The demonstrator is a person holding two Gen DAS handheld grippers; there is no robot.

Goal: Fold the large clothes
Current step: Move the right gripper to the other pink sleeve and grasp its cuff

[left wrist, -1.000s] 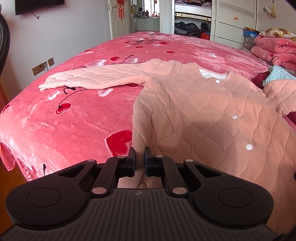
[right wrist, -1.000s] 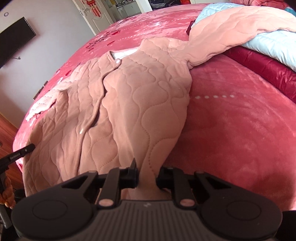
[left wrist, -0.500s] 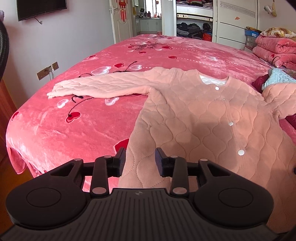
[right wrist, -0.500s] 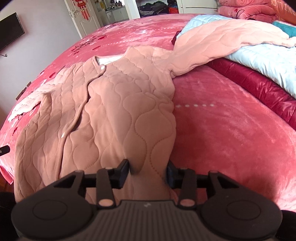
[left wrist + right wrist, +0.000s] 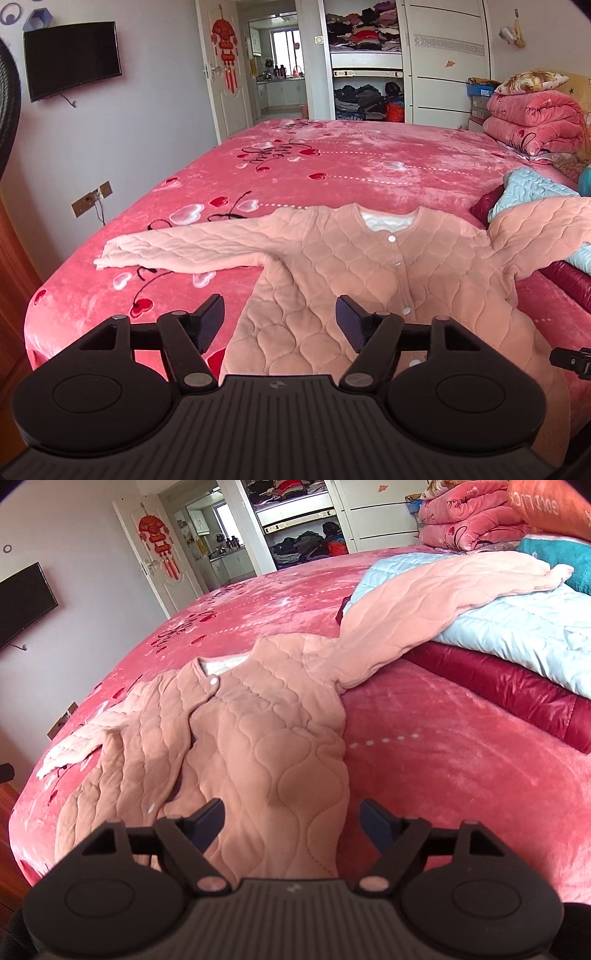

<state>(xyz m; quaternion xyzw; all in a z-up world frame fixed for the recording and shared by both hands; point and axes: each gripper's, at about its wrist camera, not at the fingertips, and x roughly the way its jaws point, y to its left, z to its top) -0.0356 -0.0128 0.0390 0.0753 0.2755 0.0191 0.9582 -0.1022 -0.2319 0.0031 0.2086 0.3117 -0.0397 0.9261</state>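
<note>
I see the pale pink quilted button-front jacket (image 5: pixel 369 266) spread flat on the red heart-print plush bedspread (image 5: pixel 332 162), filling the centre of both views. My left gripper (image 5: pixel 279 323) hangs above its hem at lower centre, jaws opening, nothing pinched. My right gripper (image 5: pixel 291 821) sits over the hem's other corner, jaws also opening, with fabric below them, free of the pads.

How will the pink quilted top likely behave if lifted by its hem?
The pink quilted top would probably sag and drape: it lies limp, one sleeve moulded over the blue quilt. The padded quilting suggests bulky folds, and the plush bedspread may drag at it.
</note>
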